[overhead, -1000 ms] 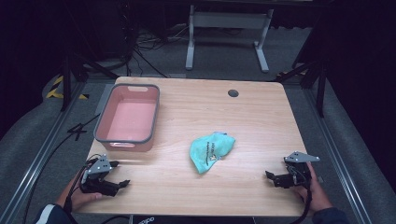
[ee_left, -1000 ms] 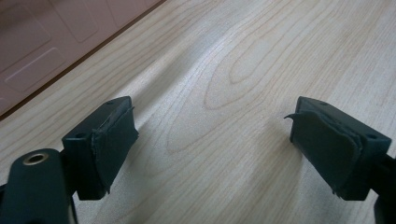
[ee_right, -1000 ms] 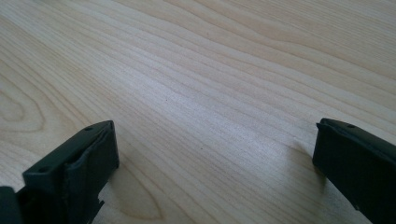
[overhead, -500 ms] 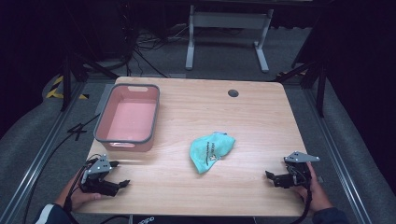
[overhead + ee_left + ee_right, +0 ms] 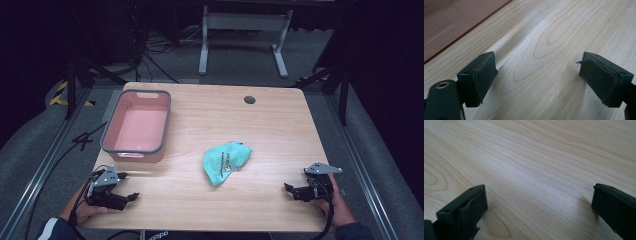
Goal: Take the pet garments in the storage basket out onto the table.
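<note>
Desk: light wood-grain top, smooth, matt with a soft sheen. Bin: pink plastic, smooth, grey rim. Cloth: teal fabric, soft, crumpled, small print. Left gripper and right gripper: black matt plastic, pads rubbery with frayed edges. Grey metal-looking plate on top. Floor: grey carpet, rough.

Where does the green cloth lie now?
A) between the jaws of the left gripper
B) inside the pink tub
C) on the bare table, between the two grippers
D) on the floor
C: the green cloth lies on the table, apart from the pink tub and both grippers.
</note>
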